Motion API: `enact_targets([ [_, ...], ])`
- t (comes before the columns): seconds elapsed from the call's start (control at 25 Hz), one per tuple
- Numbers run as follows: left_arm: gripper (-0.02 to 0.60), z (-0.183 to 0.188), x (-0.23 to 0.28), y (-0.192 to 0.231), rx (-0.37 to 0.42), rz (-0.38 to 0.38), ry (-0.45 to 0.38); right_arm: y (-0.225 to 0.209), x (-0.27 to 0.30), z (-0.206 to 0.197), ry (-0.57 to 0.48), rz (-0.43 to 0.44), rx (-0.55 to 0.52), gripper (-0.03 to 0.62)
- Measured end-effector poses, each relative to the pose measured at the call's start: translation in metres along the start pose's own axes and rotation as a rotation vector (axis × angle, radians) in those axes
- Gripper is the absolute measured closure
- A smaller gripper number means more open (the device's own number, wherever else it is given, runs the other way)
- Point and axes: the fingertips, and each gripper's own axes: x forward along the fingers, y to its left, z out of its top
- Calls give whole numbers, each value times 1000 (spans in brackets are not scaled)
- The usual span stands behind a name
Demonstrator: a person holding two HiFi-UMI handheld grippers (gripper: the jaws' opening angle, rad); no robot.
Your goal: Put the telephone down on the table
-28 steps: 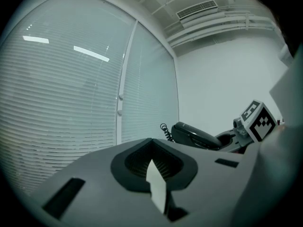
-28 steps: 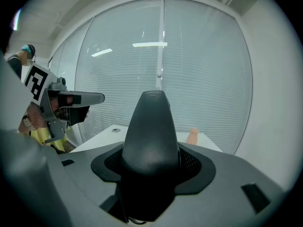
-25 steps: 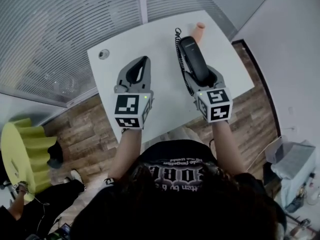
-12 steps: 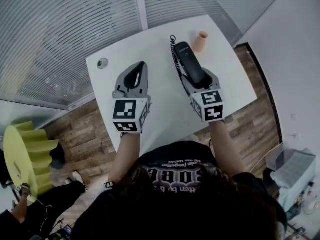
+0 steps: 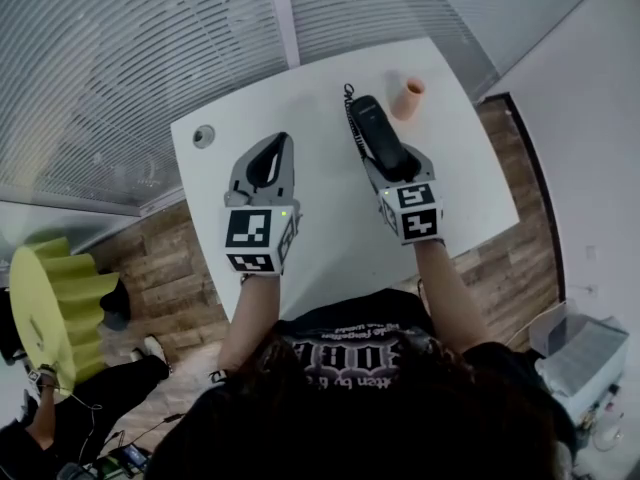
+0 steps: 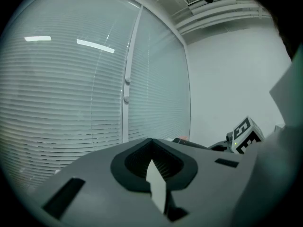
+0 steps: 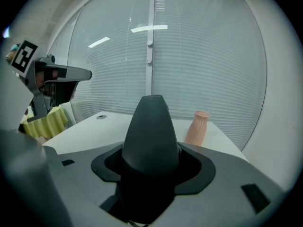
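Observation:
The black telephone handset (image 5: 377, 133) is held over the white table (image 5: 320, 198), with my right gripper (image 5: 392, 160) shut on its lower end. Its coiled cord (image 5: 351, 118) hangs along its left side. In the right gripper view the handset (image 7: 151, 131) rises from between the jaws and hides their tips. I cannot tell whether it touches the table. My left gripper (image 5: 272, 160) hovers over the table's left half, shut with nothing in it. In the left gripper view its jaws meet around (image 6: 154, 171) empty pads.
A peach vase (image 5: 408, 98) stands on the table just right of the handset's far end, and shows again as the vase (image 7: 197, 127). A round grommet (image 5: 203, 135) sits near the table's far left corner. Blinds on glass walls lie beyond. Wooden floor surrounds the table.
The right gripper and handset have drawn back from the vase, which now shows fully beside the handset's tip. The left gripper has hardly moved.

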Motion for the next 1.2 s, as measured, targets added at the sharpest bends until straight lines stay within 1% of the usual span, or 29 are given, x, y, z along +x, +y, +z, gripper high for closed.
enact_targets([
  [0.16,578,-7,7,4,-6,17,23,-9,25,-18,56,5,-6,310],
  [0.4,578,-17,16,13,-7,47,55,-29,59,-37,119,-2,46,310],
  [0.6,578,-22,22,18,-12,61,70,-36,77,-48,173,-21,68,310],
  [0.8,578,-27,23,21,-20,70,79,-43,83,-56,205,-41,108,310],
  [0.96,578,-26,28,20,-25,69,75,-54,85,-61,234,-67,110,310],
  [1.2,578,-26,27,20,-27,73,75,-55,85,-67,266,-79,107,309],
])
